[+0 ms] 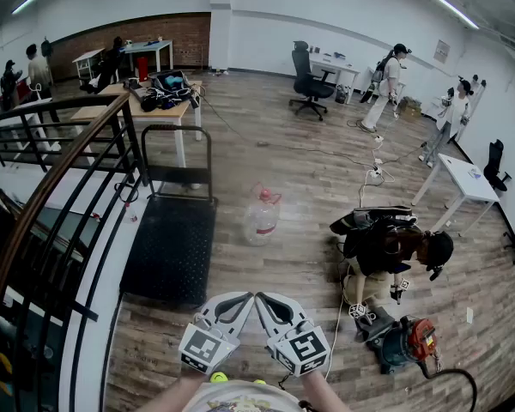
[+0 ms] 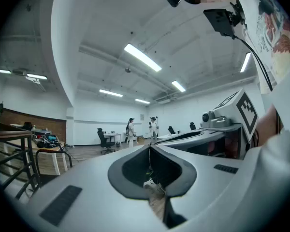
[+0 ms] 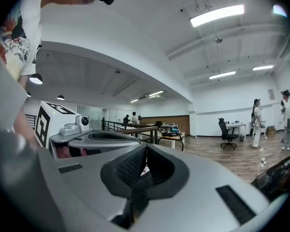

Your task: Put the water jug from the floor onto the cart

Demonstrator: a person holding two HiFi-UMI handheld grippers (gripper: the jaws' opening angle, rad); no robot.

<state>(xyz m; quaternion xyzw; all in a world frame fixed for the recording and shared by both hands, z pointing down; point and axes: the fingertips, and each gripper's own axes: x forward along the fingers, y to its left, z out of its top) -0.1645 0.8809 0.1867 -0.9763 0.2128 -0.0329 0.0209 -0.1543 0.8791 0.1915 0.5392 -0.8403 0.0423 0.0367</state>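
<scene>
**Head view.** You hold the left gripper (image 1: 245, 299) and the right gripper (image 1: 264, 299) side by side at the bottom of the frame. Their tips nearly meet, and the marker cubes face the camera. Ahead of them the water jug (image 1: 262, 217) stands upright on the wooden floor (image 1: 309, 178), clear with a pink cap. It is just to the right of the cart (image 1: 167, 247) and not touching it. The cart's black deck is bare, and its handle rises at the far end. A dark railing (image 1: 60, 187) curves along the left. To the right a person (image 1: 390, 251) crouches beside a red and teal machine (image 1: 408, 342).

**Left gripper view.** Your left tool's jaws are pressed together with nothing between them. They point level across the room towards an office chair (image 2: 105, 140) and two standing people (image 2: 131, 129). The right gripper's marker cube shows at the right edge. The jug is not in this frame.

**Right gripper view.** Your right tool's jaws are likewise closed flat against each other and hold nothing. The left gripper's marker cube lies to the left. Beyond the tips are the railing and a cluttered table (image 3: 171, 129). More people (image 3: 256, 122) stand at the far right. The jug is not seen here either.
</scene>
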